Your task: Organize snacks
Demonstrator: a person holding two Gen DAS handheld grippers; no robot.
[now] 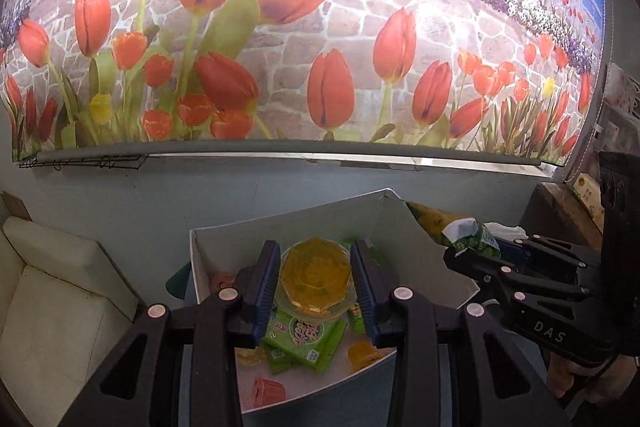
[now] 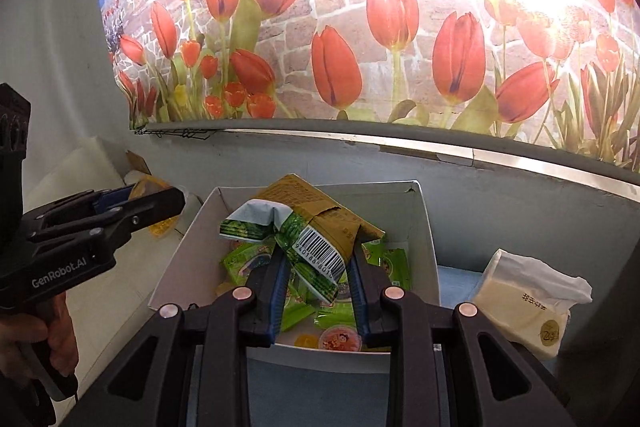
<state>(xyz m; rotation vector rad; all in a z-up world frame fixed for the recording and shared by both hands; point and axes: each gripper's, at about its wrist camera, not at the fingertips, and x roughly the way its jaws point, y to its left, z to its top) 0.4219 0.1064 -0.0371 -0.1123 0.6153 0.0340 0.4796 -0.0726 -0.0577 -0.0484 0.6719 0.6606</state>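
A white cardboard box [image 1: 224,239] [image 2: 424,227] holds several green snack packets [image 1: 308,343] and small jelly cups [image 1: 268,389]. My left gripper [image 1: 315,283] is shut on a clear yellow jelly cup [image 1: 316,277], held above the box. My right gripper [image 2: 318,267] is shut on a green snack packet with a barcode [image 2: 316,247], also above the box, and a tan packet [image 2: 308,203] rests against it. The right gripper shows in the left wrist view [image 1: 460,251] at the right. The left gripper shows in the right wrist view [image 2: 168,205] at the left.
A tissue pack [image 2: 524,307] lies right of the box on the blue table [image 2: 456,279]. White foam blocks [image 1: 52,299] stand at the left. A pale wall and a tulip mural [image 1: 320,47] rise behind.
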